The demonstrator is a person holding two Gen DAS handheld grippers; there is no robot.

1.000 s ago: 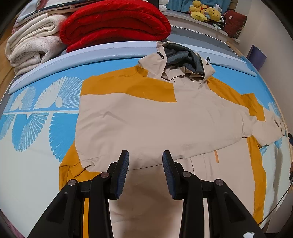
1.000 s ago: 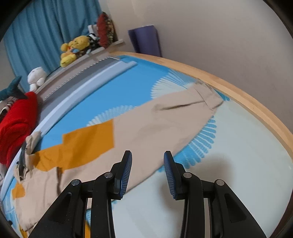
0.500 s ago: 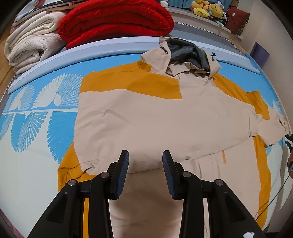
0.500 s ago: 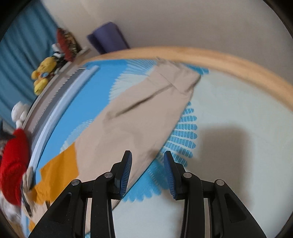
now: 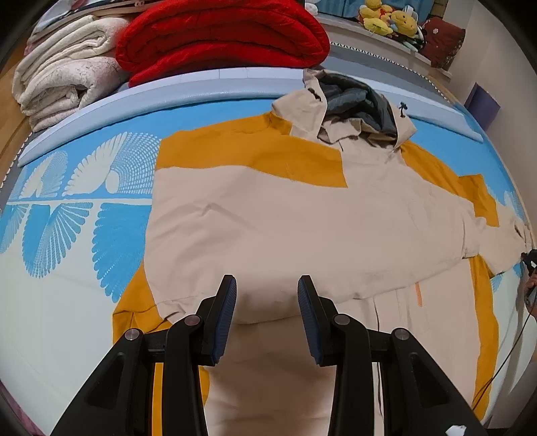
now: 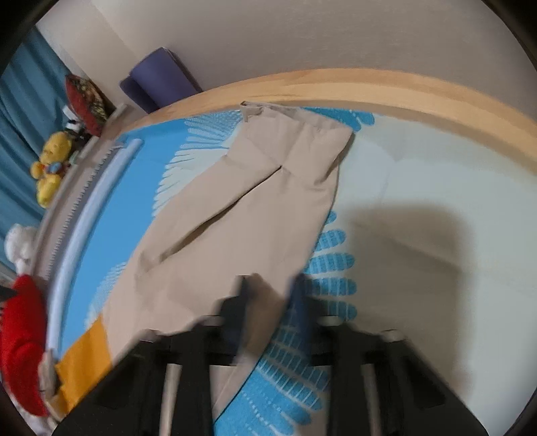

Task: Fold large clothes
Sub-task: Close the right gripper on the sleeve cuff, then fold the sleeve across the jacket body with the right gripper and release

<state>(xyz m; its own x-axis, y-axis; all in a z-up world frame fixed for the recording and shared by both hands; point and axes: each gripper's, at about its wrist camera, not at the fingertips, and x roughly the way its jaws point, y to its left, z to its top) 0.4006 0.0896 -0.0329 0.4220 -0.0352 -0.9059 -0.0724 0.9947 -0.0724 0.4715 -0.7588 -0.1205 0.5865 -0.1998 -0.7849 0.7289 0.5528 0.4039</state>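
Observation:
A beige and orange hooded jacket (image 5: 302,228) lies flat on the blue-patterned bed, its grey-lined hood (image 5: 355,100) at the far side. One sleeve is folded across the chest. My left gripper (image 5: 265,302) hovers open over the jacket's lower body, with nothing between its pads. In the right wrist view the other sleeve (image 6: 241,208) stretches away to its cuff (image 6: 295,134) near the bed's edge. My right gripper (image 6: 268,295) is low on the sleeve's near edge. Its blurred jaws are closing, with beige fabric between them.
A folded red quilt (image 5: 218,37) and white blankets (image 5: 63,84) are stacked at the head of the bed, with plush toys (image 5: 386,20) behind. The wooden bed rim (image 6: 369,84) and a wall run just beyond the cuff. A purple roll (image 6: 157,77) stands in the corner.
My right gripper has come down and across onto the sleeve, rolled, and its jaws have drawn together on the fabric edge. The left gripper has hardly moved and stays open.

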